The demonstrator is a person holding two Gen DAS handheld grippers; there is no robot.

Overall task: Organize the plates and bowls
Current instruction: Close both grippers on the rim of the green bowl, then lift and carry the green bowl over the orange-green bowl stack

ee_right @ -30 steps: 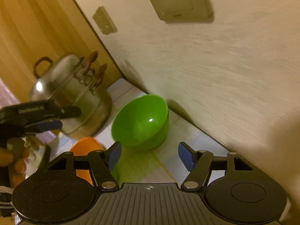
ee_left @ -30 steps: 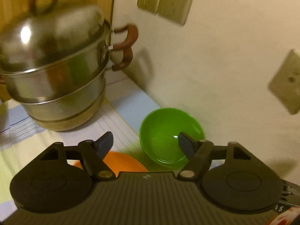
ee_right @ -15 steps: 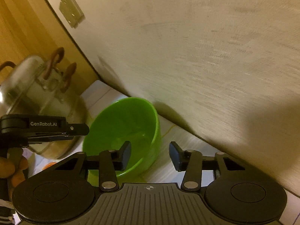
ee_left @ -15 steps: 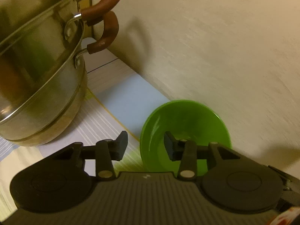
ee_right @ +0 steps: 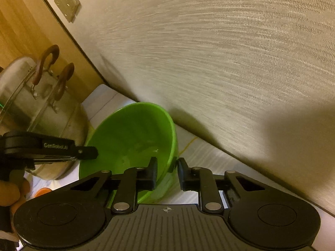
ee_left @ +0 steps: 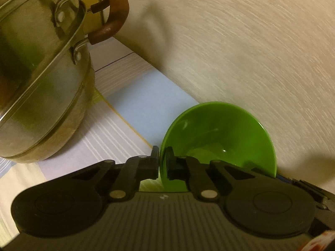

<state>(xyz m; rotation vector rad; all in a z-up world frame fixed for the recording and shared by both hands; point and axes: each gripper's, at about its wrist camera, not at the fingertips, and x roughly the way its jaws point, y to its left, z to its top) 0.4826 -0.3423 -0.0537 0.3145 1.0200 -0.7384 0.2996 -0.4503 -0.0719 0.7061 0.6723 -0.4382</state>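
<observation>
A green bowl [ee_left: 219,133] stands on the striped cloth close to the wall. My left gripper [ee_left: 162,163] is shut on its left rim, one pad inside and one outside. The right wrist view shows the same bowl [ee_right: 134,138], with the left gripper [ee_right: 90,152] reaching its rim from the left. My right gripper [ee_right: 167,171] straddles the bowl's right rim and its jaws are closing. A little gap still shows beside the wall of the bowl. An orange plate [ee_right: 41,191] peeks out low on the left, mostly hidden.
A tall steel steamer pot [ee_left: 41,83] with brown handles stands left of the bowl, also visible as the pot [ee_right: 41,108]. The pale wall [ee_left: 240,52] runs just behind the bowl. A wall socket [ee_right: 66,4] sits high up. A person's hand [ee_right: 10,192] holds the left gripper.
Both grippers came down and forward onto the green bowl. The left jaws narrowed and shut on its rim. The right jaws narrowed around the opposite rim.
</observation>
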